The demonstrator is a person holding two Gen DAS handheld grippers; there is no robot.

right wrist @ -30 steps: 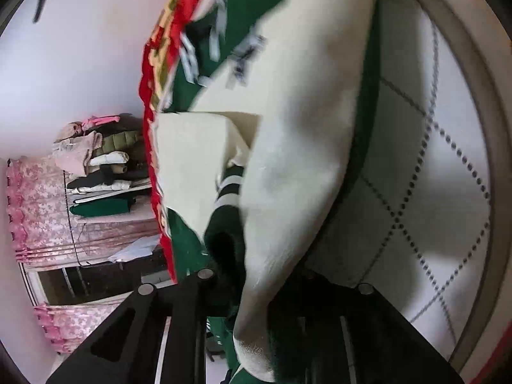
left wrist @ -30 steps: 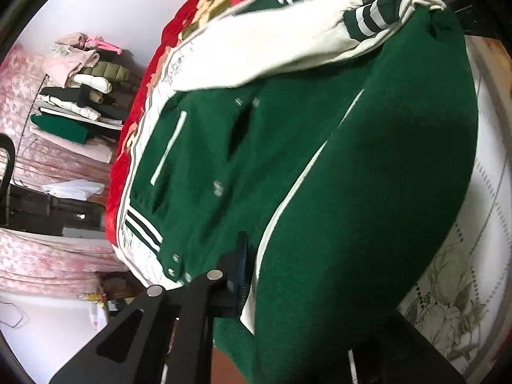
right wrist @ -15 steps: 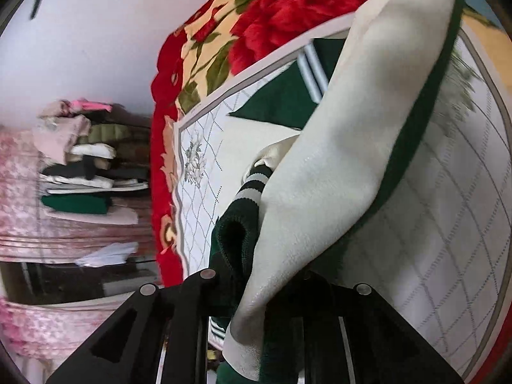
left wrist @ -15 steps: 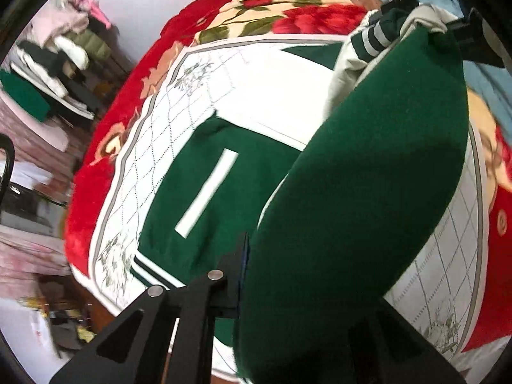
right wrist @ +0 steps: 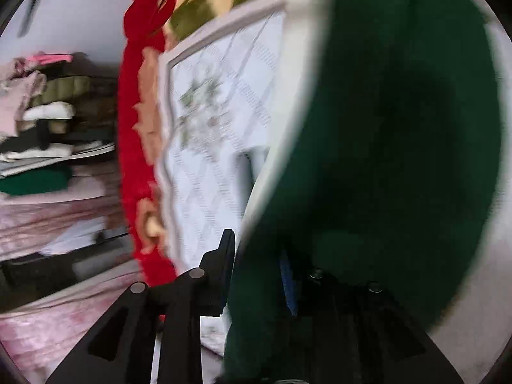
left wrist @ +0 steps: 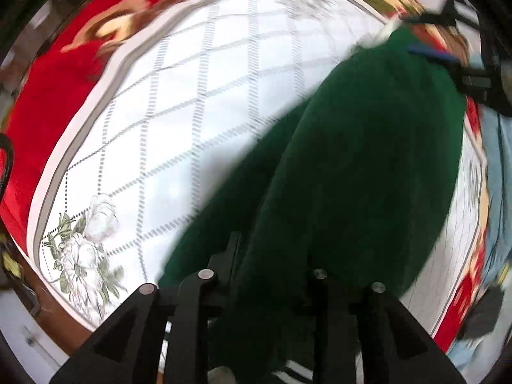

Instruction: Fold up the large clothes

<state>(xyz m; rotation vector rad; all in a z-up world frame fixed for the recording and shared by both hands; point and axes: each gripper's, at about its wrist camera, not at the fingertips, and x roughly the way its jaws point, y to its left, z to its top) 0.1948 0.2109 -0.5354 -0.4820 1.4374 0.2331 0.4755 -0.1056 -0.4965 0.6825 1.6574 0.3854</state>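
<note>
Carrying the folded jacket (left wrist: pixel 368 160) over the bed (left wrist: pixel 192 96) | left gripper (left wrist: pixel 272 256) and right gripper (right wrist: pixel 259 256) fingers have just been opening, cloth between them; grip uncertain | next: lay it flat, release fully.

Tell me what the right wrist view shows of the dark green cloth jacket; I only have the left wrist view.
Observer: There the dark green cloth jacket shows a broad cream panel running down its left edge.
Operator: Report the right tool.
Observer: The right tool has green cloth between its fingers. Its jaws have just been opening, and blur hides whether the pads press on it.
Operator: Name what lies past the blanket.
Observer: A stack of folded clothes sits on shelves to the left of the red floral blanket.
</note>
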